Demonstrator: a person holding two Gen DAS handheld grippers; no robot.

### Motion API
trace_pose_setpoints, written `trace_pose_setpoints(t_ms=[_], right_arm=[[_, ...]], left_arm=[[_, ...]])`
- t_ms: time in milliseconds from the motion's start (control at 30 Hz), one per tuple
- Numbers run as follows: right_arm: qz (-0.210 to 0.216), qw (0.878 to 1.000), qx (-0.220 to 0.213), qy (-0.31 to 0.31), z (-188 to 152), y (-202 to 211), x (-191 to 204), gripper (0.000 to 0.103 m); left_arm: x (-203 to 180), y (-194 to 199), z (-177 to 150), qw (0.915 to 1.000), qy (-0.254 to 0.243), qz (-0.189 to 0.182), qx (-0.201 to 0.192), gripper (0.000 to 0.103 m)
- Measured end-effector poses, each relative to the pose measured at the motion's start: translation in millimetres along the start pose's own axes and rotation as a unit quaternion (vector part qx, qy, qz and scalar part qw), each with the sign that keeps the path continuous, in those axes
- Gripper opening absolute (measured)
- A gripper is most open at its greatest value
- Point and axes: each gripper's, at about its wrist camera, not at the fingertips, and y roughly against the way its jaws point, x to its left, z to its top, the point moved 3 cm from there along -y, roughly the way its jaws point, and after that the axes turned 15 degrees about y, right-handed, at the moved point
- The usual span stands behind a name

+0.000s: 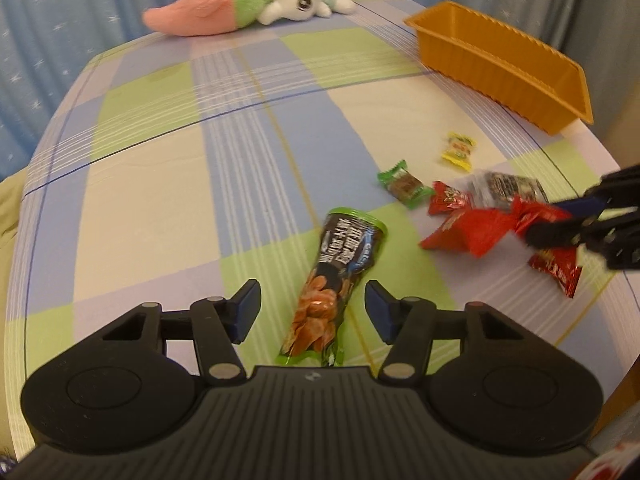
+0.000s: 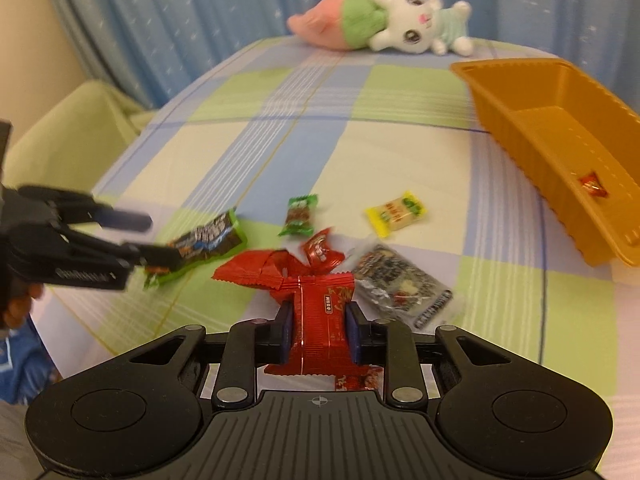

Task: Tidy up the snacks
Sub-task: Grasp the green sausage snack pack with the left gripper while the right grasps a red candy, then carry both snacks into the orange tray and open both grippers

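We've got the right tool (image 2: 318, 334) clamped on the red snack pack (image 2: 316, 320), bottom centre: light, crinkly, slippery, so grip mid-body. Left tool (image 1: 312, 310) half-wide round the green chip pouch (image 1: 336, 280), pads w/o contact.

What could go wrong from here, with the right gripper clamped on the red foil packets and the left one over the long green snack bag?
1. The right gripper pinches a strip of joined red foil packets; the trailing packets may drag the small red wrapped candy or the silver-black sachet lying against them.
2. The left gripper is open around the long green snack bag, near one end; gripped there, the bag could droop or slip.
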Motion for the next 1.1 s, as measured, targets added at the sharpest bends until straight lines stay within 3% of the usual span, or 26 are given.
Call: trace_pose_setpoints(t_ms=[400, 533, 700, 1100], right_arm=[[-0.032, 0.996, -0.03, -0.081, -7, 30, 0, 0.027], [-0.092, 0.995, 0.022, -0.019, -4, 22, 18, 0.027], [-0.092, 0.994, 0.003, -0.059, -5, 32, 22, 0.027], [-0.12, 0.986, -0.02, -0.116, -6, 50, 28, 0.027]], left_arm=[[-8, -25, 1, 0.9979, -0.055, -0.019, 0.028, 0.042], [-5, -28, 2, 0.9973, -0.055, -0.034, 0.034, 0.032], [-2, -28, 3, 0.9963, -0.059, -0.053, 0.033, 0.027], [9, -8, 15, 0.9941, -0.059, -0.09, 0.013, 0.027]])
